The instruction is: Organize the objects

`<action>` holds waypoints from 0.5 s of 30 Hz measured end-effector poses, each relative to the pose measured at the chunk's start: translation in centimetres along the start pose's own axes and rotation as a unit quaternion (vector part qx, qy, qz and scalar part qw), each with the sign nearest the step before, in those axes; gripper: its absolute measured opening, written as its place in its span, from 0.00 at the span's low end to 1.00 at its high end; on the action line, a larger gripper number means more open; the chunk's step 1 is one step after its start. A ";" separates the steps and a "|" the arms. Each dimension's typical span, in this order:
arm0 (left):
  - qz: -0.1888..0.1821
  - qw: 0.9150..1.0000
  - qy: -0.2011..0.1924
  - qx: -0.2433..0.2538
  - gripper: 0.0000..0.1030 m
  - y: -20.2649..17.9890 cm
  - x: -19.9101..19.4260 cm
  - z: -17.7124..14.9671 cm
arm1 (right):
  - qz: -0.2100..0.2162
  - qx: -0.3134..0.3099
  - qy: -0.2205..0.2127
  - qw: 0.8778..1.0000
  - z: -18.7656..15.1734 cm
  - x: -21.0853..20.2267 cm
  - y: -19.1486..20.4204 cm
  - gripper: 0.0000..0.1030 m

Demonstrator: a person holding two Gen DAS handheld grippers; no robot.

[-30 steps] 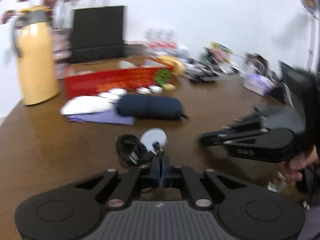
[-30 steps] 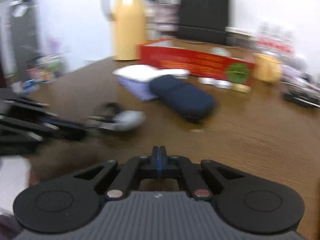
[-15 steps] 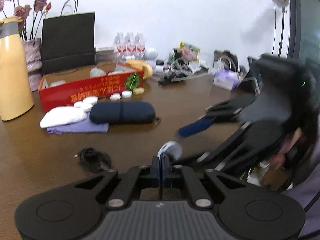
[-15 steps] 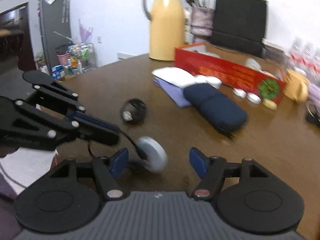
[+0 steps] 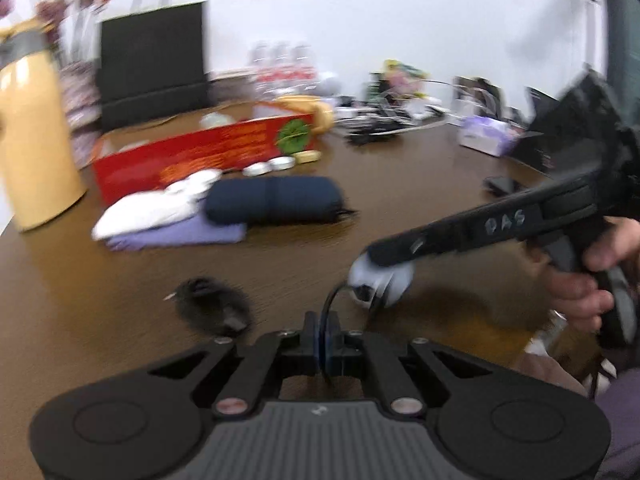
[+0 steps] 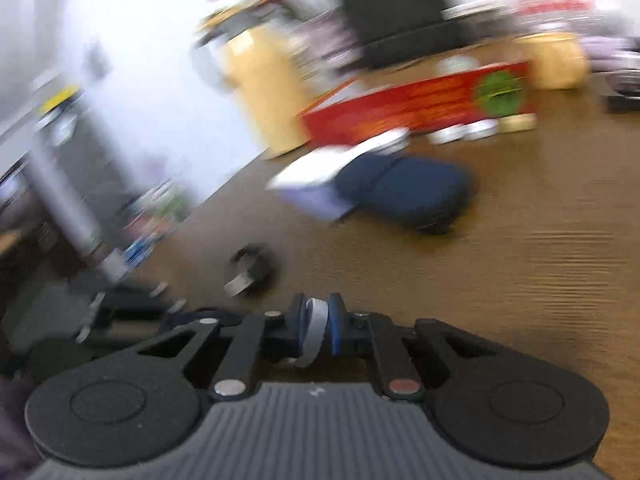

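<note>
Charger puck (image 6: 314, 326) in right claw (image 6: 318, 326)

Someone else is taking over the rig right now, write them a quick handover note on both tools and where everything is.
Left tool: shut on the black cable.
Right tool: shut on the grey round puck at that cable's end; it also shows in the left view.
On the table: the cable's coiled black bundle, a navy case, white and purple cloths, and small tins in front of the red box.
Done: puck and cable are gripped.
Left: both still need a place; nothing from the table front looks put away yet.
</note>
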State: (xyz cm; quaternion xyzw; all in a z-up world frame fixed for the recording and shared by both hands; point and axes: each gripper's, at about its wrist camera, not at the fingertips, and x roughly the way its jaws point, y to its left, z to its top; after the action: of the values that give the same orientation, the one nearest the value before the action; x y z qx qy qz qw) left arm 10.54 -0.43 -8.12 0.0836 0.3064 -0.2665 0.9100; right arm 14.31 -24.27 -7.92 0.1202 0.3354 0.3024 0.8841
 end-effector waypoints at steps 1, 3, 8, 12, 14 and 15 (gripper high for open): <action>0.006 1.000 -0.002 -0.011 0.01 0.3 -0.2 0.0 | -0.030 -0.001 -0.012 0.999 0.1 -0.4 0.0 0.11; 0.013 0.999 -0.014 -0.035 0.01 1.2 -0.7 0.2 | -0.090 -0.011 -0.025 0.996 0.5 -1.2 0.0 0.11; 0.024 0.996 -0.046 -0.066 0.01 2.3 -1.5 1.6 | -0.134 0.001 -0.037 0.990 0.6 -1.8 -1.0 0.16; 0.031 0.997 -0.047 -0.054 0.01 1.5 -1.2 2.4 | -0.167 -0.007 -0.045 0.985 0.0 -2.0 -1.3 0.41; 0.036 0.997 -0.047 -0.048 0.01 1.1 -1.1 2.4 | -0.158 -0.038 -0.046 0.986 -0.3 -2.4 -0.6 0.58; 0.036 0.997 -0.048 -0.049 0.01 1.0 -1.1 2.3 | -0.159 -0.060 -0.039 0.985 -0.4 -2.3 0.0 0.61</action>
State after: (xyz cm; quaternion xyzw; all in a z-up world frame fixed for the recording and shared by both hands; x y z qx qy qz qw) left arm 11.53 0.17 -5.59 0.0373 0.2718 -0.2215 0.9358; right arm 12.67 -25.72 -7.08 0.0238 0.2972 0.1726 0.9388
